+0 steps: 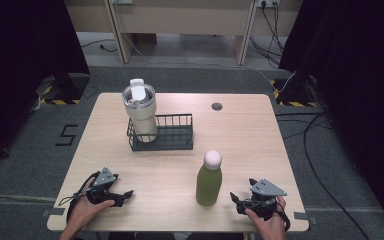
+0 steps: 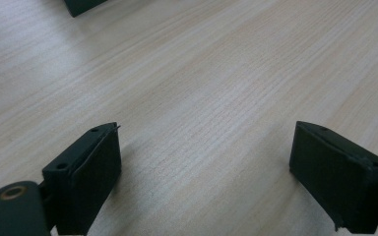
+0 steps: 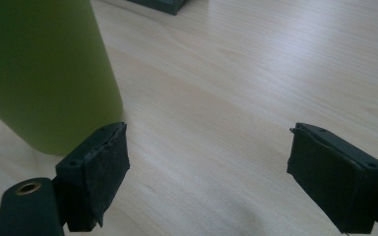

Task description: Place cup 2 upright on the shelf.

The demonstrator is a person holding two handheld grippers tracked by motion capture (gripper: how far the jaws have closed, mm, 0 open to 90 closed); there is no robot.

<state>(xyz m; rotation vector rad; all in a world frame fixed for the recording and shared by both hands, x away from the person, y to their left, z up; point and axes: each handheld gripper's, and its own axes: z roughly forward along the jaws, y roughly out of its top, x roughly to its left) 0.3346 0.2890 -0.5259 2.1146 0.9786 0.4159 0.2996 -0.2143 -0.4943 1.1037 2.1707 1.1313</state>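
A green bottle (image 1: 209, 182) with a white cap stands upright near the table's front, right of centre. A cream tumbler (image 1: 141, 112) with a lid stands in the left end of a black wire basket (image 1: 172, 135) at mid-table. My left gripper (image 1: 125, 195) rests open at the front left, jaws pointing right, with nothing between them (image 2: 204, 132). My right gripper (image 1: 242, 192) sits open just right of the bottle. In the right gripper view the bottle (image 3: 44, 73) stands beside the left jaw, outside the gap (image 3: 206, 130).
The wooden table (image 1: 240, 140) has a small round grommet (image 1: 217, 106) near its far edge. A dark basket corner (image 2: 81, 6) shows at the top of the left gripper view. Cables and table legs lie on the floor beyond.
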